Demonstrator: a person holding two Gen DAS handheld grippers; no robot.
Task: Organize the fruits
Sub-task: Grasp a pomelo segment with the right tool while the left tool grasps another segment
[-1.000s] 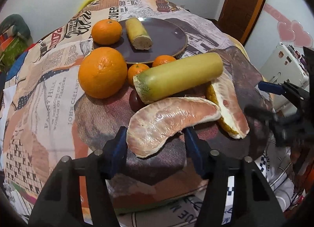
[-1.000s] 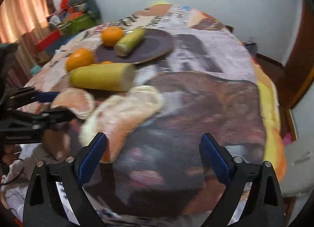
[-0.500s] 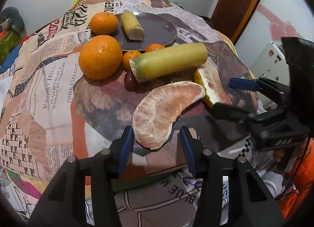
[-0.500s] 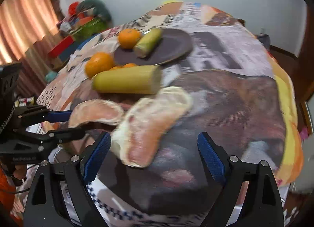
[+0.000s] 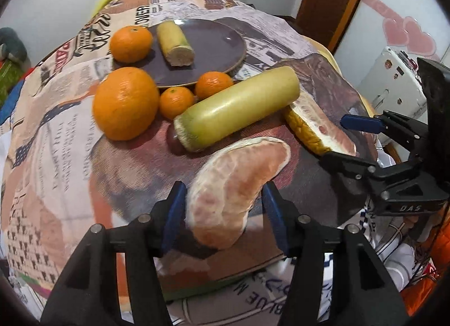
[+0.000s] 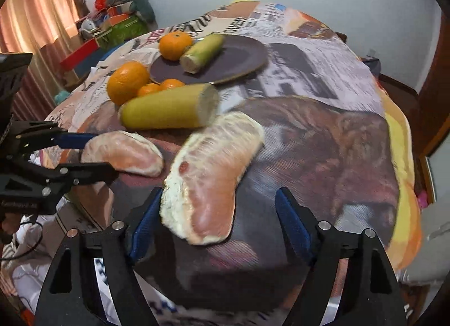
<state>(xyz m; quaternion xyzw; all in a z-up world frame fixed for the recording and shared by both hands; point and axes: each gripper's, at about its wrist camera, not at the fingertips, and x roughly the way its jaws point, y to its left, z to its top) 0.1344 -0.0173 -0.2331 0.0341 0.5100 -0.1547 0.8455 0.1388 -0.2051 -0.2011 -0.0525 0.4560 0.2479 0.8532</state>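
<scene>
Left gripper [image 5: 223, 209] has closed around pomelo segment [image 5: 236, 182].

Open stretch of patterned tablecloth [image 6: 323, 143] to the right of the peeled pomelo wedge [image 6: 211, 179], free out to the table's edge. Bare cloth also on the far left, beside the large orange [image 5: 125, 102]. Crowded through the middle: long yellow-green cane piece [image 5: 239, 107] lying slantwise, two small tangerines [image 5: 177, 102] wedged between it, the large orange and the dark plate [image 5: 222, 44]. Right half of that plate bare; left half taken by an orange [image 5: 130, 43] and a short cane piece [image 5: 175, 44]. Second pomelo wedge [image 5: 236, 188] between the left gripper [image 5: 223, 207] fingers. Right gripper [image 6: 219, 221] spread wide, left finger just beside the first wedge.
</scene>
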